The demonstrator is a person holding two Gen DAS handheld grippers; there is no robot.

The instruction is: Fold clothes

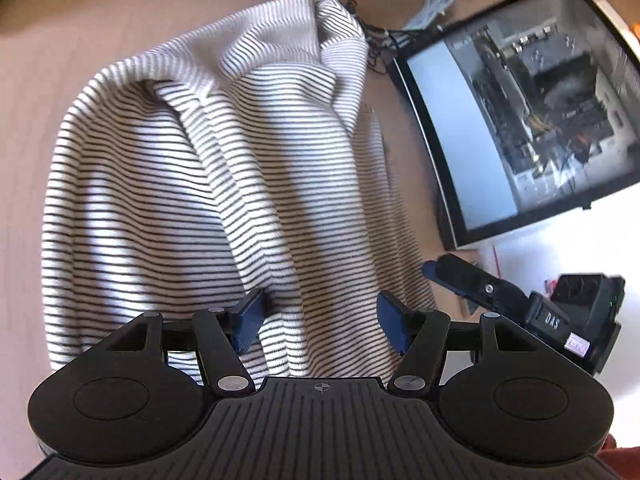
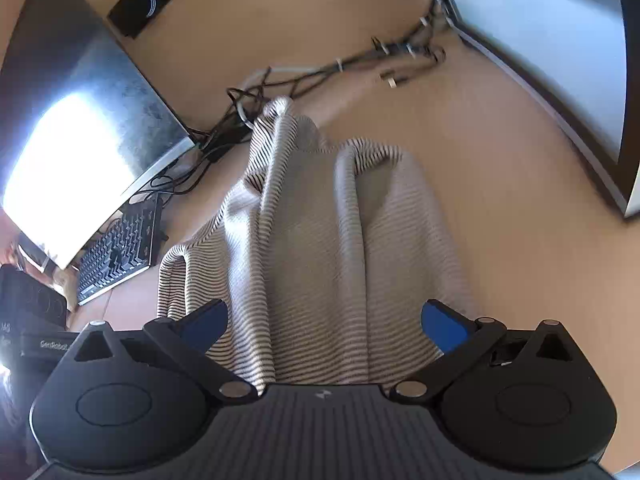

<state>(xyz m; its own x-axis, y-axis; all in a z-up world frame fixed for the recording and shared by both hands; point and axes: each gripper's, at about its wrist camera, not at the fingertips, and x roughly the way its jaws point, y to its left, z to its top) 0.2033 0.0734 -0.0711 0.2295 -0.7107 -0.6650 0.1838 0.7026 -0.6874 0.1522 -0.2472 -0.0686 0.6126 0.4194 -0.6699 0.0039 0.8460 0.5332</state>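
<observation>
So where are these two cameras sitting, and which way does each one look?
Left wrist: on the left gripper, looking down along its open jaws at the striped garment; the right gripper shows alongside.
Right wrist: on the right gripper, jaws open, looking down at the garment and a keyboard.
Shared: the garment, the wooden table, the cables.

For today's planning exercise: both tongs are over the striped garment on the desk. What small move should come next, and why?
Probably lower the left tongs and close them on the near edge of the striped garment. It lies bunched in ridges, not flat, and both the left and the right tongs stand open over it, gripping nothing, so nothing can be spread yet.
</observation>
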